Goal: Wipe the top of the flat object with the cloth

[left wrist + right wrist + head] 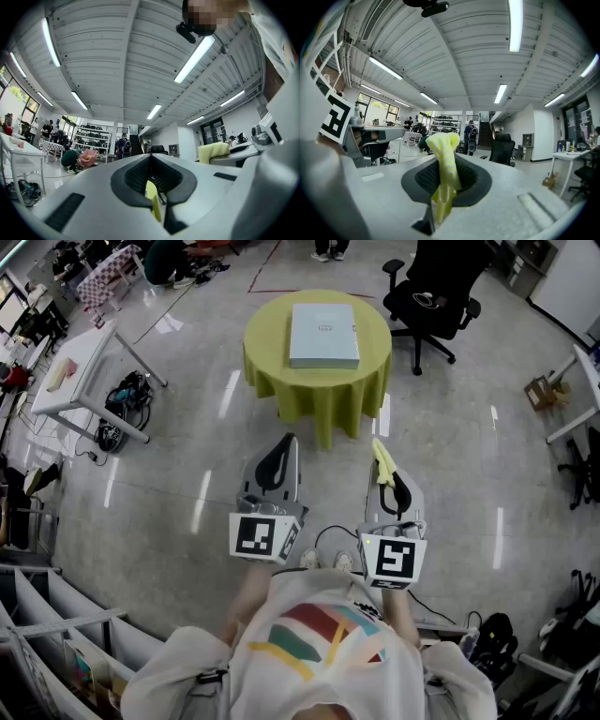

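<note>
Flat object [323,334]: pale grey-blue box lying flat at the centre of the round table [319,395], long axis running away from the person, short edge nearest them. Table draped in a yellow-green cover, standing on bare floor well ahead of both grippers. Black office chair [431,296] just beside the table's right edge; white desk [75,381] well off to the left. Left gripper [279,463] held low, pointing at the table, jaws closed to a thin slit, nothing between them. Right gripper [392,488] beside it, parallel, jaws clamped on the yellow cloth [383,462], which sticks out past the tips.
</note>
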`<action>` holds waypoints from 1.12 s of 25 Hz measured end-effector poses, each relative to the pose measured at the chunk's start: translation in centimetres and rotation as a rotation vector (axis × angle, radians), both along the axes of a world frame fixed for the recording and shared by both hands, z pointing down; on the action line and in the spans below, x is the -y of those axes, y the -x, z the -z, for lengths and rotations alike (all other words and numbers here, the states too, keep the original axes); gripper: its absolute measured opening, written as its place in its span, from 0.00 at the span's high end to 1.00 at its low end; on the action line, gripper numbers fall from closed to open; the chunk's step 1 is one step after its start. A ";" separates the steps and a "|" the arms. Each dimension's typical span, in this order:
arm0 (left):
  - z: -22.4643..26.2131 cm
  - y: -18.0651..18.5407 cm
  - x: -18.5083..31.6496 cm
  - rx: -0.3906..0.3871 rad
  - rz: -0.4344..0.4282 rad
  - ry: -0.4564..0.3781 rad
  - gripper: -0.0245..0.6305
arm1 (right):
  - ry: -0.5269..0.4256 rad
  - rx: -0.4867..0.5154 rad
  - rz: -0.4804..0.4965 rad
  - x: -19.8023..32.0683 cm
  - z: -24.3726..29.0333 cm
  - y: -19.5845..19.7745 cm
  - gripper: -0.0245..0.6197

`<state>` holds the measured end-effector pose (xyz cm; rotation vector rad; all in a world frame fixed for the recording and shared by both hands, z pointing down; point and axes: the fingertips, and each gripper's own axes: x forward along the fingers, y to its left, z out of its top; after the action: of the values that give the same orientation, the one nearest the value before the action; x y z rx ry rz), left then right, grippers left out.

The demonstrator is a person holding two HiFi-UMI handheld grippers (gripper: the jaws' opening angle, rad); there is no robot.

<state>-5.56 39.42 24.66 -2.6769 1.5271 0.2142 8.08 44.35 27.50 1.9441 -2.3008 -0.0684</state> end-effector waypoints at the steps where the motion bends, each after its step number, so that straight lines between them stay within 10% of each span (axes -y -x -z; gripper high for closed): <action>1: 0.1 0.2 0.1 -0.003 0.000 -0.004 0.94 | -0.005 -0.007 0.004 0.1 0.0 0.2 0.92; 28: -0.1 8.4 6.0 -0.045 0.020 -0.052 0.94 | 0.029 0.000 -0.029 5.3 -2.1 6.1 0.92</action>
<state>-13.94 33.45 24.73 -2.6336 1.5380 0.3106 1.95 39.05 29.65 1.9626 -2.2604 -0.0311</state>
